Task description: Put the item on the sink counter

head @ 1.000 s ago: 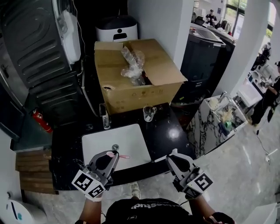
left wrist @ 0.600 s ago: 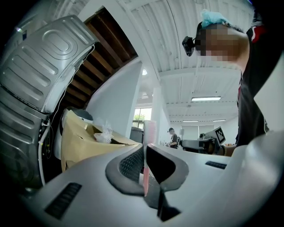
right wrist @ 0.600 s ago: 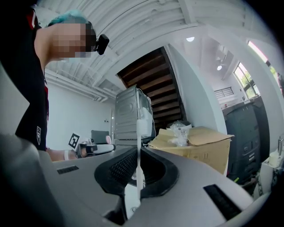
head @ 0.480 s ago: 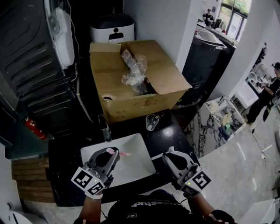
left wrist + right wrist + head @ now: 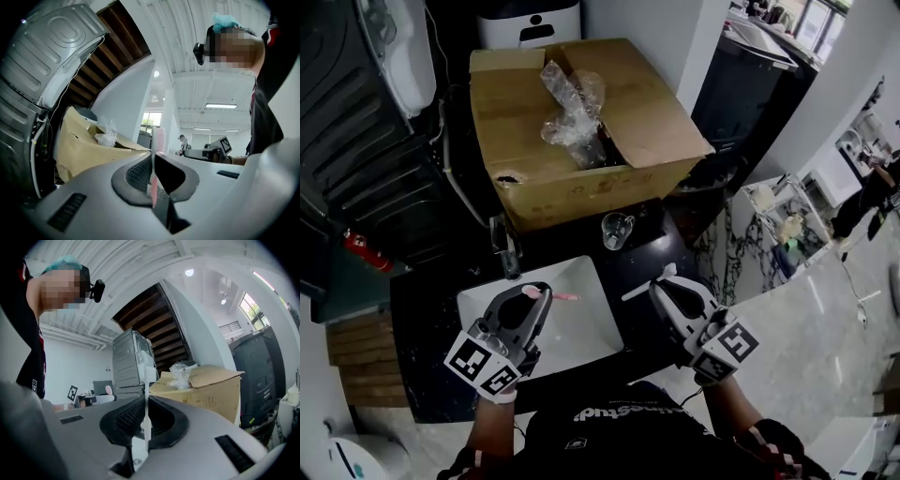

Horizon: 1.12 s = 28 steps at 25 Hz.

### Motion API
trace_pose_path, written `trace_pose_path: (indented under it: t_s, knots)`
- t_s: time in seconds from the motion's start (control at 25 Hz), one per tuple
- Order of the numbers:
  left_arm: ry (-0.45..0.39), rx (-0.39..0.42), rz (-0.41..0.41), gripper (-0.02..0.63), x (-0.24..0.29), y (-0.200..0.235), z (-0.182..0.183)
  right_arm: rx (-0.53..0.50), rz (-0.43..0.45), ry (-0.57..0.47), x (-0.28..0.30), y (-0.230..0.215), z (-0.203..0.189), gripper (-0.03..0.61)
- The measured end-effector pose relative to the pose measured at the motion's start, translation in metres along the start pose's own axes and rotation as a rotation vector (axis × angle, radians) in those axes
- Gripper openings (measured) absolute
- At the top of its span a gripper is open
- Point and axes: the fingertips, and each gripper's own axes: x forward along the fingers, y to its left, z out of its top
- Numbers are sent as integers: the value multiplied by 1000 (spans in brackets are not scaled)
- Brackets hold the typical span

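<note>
In the head view my left gripper (image 5: 536,292) is shut on a pink toothbrush (image 5: 557,295), held above the white sink basin (image 5: 581,330). My right gripper (image 5: 664,284) is shut on a white toothbrush (image 5: 639,290) over the black sink counter (image 5: 673,255), just right of the basin. The left gripper view shows the pink toothbrush (image 5: 157,145) standing upright between the closed jaws of that gripper (image 5: 153,183). In the right gripper view the white toothbrush (image 5: 148,380) likewise rises from the pinched jaws of the right gripper (image 5: 146,423).
A glass cup (image 5: 616,228) stands on the counter behind the basin, with the faucet (image 5: 504,247) at the basin's back left. An open cardboard box (image 5: 581,131) holding crumpled plastic wrap (image 5: 567,117) sits behind the counter. A dark appliance (image 5: 356,159) stands at left.
The head view has shifted, so the box and the counter sit higher and further left. Both grippers have moved up in the frame, still shut on their toothbrushes.
</note>
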Motion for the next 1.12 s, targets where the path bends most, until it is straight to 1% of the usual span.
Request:
trace_pose_path:
  t_s: [0.12,0.32,0.52,0.72,0.84,0.96,1.12]
  knots:
    - [14,-7,28,29,6,3,-5,66,-6,-26,16,-33,4,51]
    - [36,-11,87,29,7,8,-16,111,-35,10,50,-96,-14,51]
    - [72,-17,160,29,-2,19,-29,199,-91,-3,84,-153,-39,51]
    - [92,-17,208,29,-5,29,-34,336,-174,8,114,-205,-81,51]
    - [107,-22,232,29,-7,34,-39,398,-208,38,127,-224,-110,51]
    - [119,-27,250,29,-9,38,-44,446,-223,91,136,-231,-138,51]
    - [128,-32,267,29,-11,41,-47,440,-230,143,141,-232,-159,52]
